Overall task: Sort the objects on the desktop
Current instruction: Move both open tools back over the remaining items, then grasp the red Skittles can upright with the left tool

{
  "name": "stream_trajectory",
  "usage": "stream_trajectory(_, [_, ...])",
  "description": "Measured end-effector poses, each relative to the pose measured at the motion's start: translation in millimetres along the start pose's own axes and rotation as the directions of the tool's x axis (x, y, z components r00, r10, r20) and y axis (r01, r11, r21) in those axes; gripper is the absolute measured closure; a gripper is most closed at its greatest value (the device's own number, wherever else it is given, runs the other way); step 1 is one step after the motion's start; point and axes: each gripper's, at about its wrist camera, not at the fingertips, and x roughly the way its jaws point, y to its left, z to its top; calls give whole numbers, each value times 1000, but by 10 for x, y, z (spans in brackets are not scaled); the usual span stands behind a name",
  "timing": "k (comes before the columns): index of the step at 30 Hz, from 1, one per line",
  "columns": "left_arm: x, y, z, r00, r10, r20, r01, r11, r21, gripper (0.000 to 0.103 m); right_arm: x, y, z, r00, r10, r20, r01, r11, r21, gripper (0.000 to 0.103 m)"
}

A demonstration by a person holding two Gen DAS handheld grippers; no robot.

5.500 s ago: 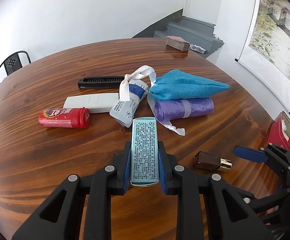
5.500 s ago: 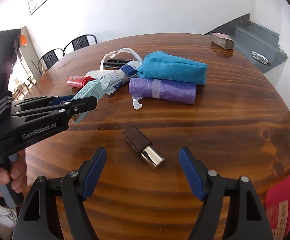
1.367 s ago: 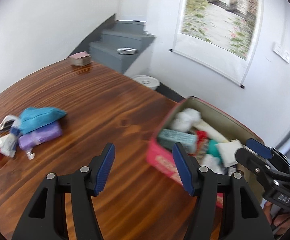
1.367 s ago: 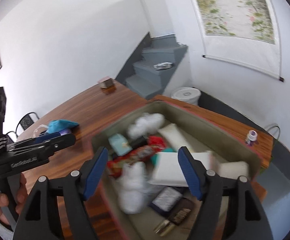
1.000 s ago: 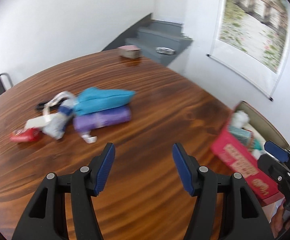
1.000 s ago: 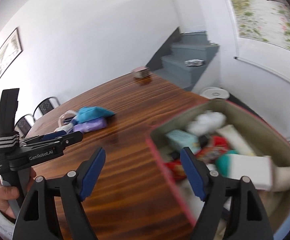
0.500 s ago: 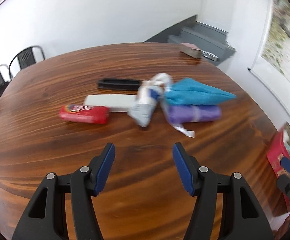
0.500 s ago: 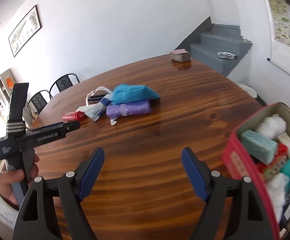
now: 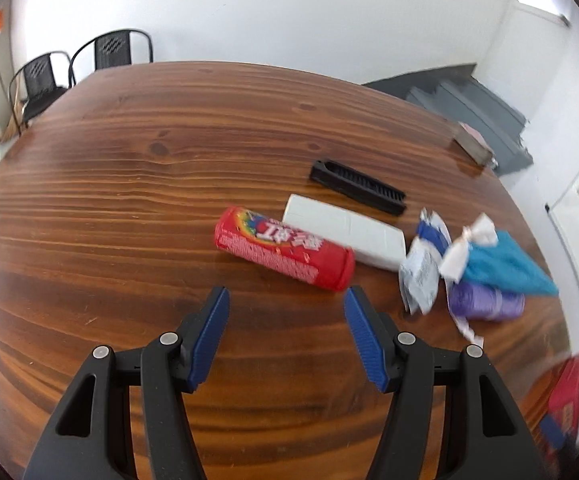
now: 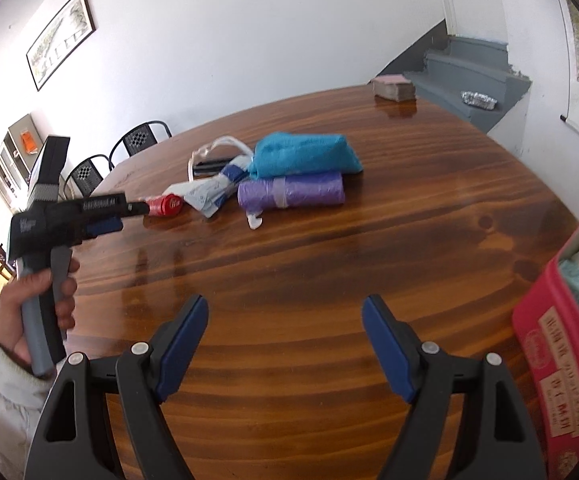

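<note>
A red candy tube lies on the wooden table just beyond my left gripper, which is open and empty. Behind the tube are a white box and a black comb. To their right sit a white-and-blue packet, a teal pouch and a purple bag roll. My right gripper is open and empty over bare table, well short of the purple bag roll and teal pouch. The left gripper points at the red tube.
A red storage box holding several sorted items stands at the right table edge. A small pink-topped block sits at the far edge. Black chairs stand behind the table, grey stairs to the right. A hand holds the left gripper's handle.
Both grippers swung away from the red storage box toward the pile of objects. The left one now faces the red tube close up; both stay open and empty.
</note>
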Motion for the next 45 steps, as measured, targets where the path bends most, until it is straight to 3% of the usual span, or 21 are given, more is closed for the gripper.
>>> stream_trajectory(5, [70, -43, 114, 1000, 6, 17, -6, 1000, -22, 40, 16, -15, -21, 1000, 14, -11, -13, 1000, 4, 21])
stream_trajectory(10, [212, -172, 243, 995, 98, 21, -98, 995, 6, 40, -5, 10, -32, 1000, 16, -6, -16, 1000, -7, 21])
stream_trajectory(19, [411, -209, 313, 987, 164, 1, -164, 987, 2, 40, 6, 9, -38, 999, 29, -15, -29, 1000, -2, 21])
stream_trajectory(29, [431, -25, 189, 980, 198, -30, -196, 979, 53, 40, -11, -5, -34, 1000, 30, -8, -30, 1000, 4, 21])
stream_trajectory(34, [431, 104, 213, 983, 184, -23, -184, 982, 32, 40, -19, 10, -40, 999, 34, -6, -34, 999, -1, 21])
stream_trajectory(38, [469, 66, 212, 982, 191, -2, -190, 979, 69, 40, 7, 17, -48, 999, 31, -14, -31, 1000, -4, 21])
stream_trajectory(40, [469, 35, 195, 980, 197, 15, -197, 976, 96, 50, 13, 19, -50, 1000, 28, -14, -28, 1000, -4, 21])
stream_trajectory(41, [462, 22, 193, 982, 190, 20, -191, 976, 104, 65, 17, 17, -50, 1000, 27, -14, -27, 1000, -4, 21])
stream_trajectory(45, [438, 6, 182, 980, 196, 24, -197, 974, 114, 66, 31, 14, -56, 1000, 19, -17, -19, 1000, -6, 21])
